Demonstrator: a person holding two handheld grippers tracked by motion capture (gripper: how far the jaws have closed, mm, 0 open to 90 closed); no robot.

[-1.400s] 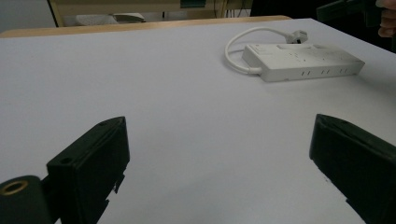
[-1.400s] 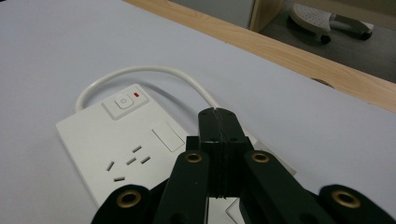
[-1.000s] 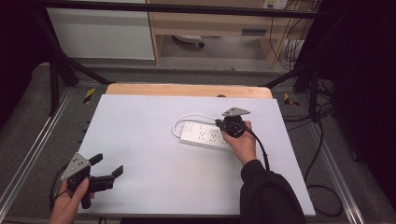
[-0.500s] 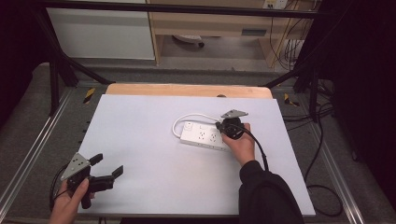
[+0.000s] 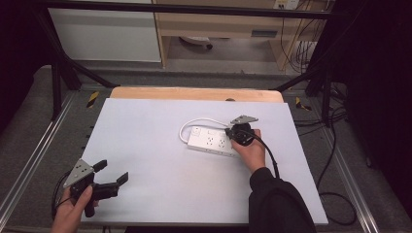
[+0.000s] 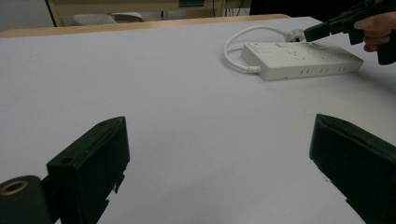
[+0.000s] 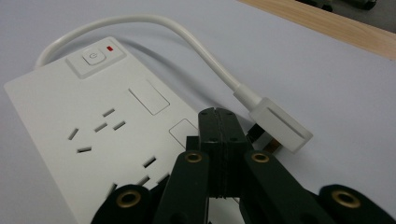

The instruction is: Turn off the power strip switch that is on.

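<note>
A white power strip (image 5: 210, 141) lies flat on the white table (image 5: 145, 126), with its short cable (image 5: 194, 122) looped round to a flat white plug (image 7: 280, 123). My right gripper (image 7: 217, 114) is shut with nothing between its jaws. Its tips hover over the strip's near end, just left of the plug. The high view shows that right gripper (image 5: 228, 131) at the strip's right end. My left gripper (image 5: 114, 171) is held low at the table's front left, open and empty, far from the strip. In the left gripper view the left gripper (image 6: 219, 123) frames bare table, with the power strip (image 6: 299, 58) beyond.
A wooden strip (image 5: 194, 93) borders the table's far edge. Metal frame rails (image 5: 29, 160) run along both sides, and black cables (image 5: 335, 194) trail on the floor to the right. The strip's switch (image 7: 95, 57) has a small red mark beside it.
My right gripper has dipped slightly toward the power strip's right end. The left gripper has stayed in place, open.
</note>
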